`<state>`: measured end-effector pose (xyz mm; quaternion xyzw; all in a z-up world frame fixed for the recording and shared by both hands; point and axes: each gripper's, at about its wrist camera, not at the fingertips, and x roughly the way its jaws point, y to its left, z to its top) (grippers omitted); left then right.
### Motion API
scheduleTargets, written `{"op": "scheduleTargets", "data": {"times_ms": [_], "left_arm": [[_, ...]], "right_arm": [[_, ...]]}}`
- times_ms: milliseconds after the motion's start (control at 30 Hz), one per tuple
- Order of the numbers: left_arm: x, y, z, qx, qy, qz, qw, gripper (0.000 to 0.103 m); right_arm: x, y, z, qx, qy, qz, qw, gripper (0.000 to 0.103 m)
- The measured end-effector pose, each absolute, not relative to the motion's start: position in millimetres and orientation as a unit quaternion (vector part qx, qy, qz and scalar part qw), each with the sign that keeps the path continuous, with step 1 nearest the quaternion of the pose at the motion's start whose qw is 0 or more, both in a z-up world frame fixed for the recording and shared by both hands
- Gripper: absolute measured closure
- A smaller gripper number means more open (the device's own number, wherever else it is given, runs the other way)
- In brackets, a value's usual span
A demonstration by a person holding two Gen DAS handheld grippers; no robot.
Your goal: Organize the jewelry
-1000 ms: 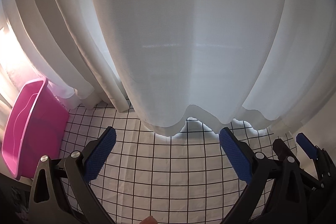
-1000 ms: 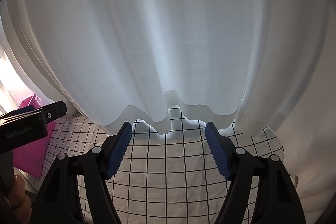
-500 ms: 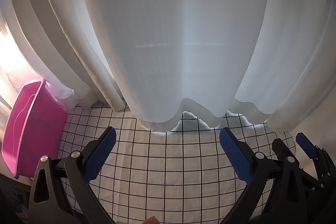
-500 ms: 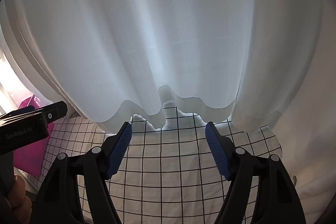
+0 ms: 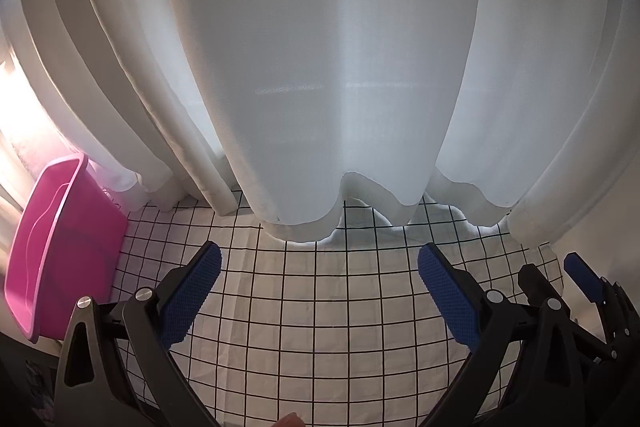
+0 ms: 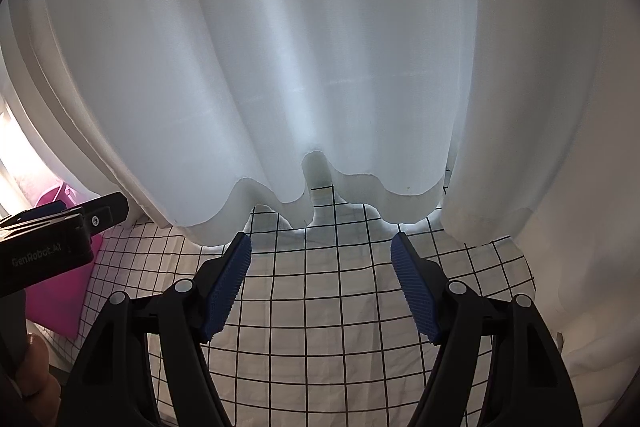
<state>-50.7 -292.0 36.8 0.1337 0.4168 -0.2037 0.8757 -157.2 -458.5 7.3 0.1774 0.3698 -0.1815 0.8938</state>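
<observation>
While no jewelry is in view, the left gripper (image 5: 318, 281) and right gripper (image 6: 321, 273) hang wide open, empty, over the checked tablecloth (image 5: 320, 339) below the curtain (image 5: 320, 67). Probably only the approach; next, both should tip down to find pieces.

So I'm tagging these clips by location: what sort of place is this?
Probably a room at home, by a window: white curtains with daylight behind hang over a table under a checked cloth, with a pink tub beside it.
</observation>
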Motion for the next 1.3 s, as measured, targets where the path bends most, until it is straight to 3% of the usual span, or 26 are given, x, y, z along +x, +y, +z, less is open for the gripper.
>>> {"op": "scheduleTargets", "data": {"times_ms": [1300], "left_arm": [[-32.0, -251.4, 30.2, 0.113, 0.433, -0.165, 0.879, 0.006]], "right_arm": [[-140.7, -416.5, -0.4, 0.142, 0.383, -0.154, 0.900, 0.034]]}}
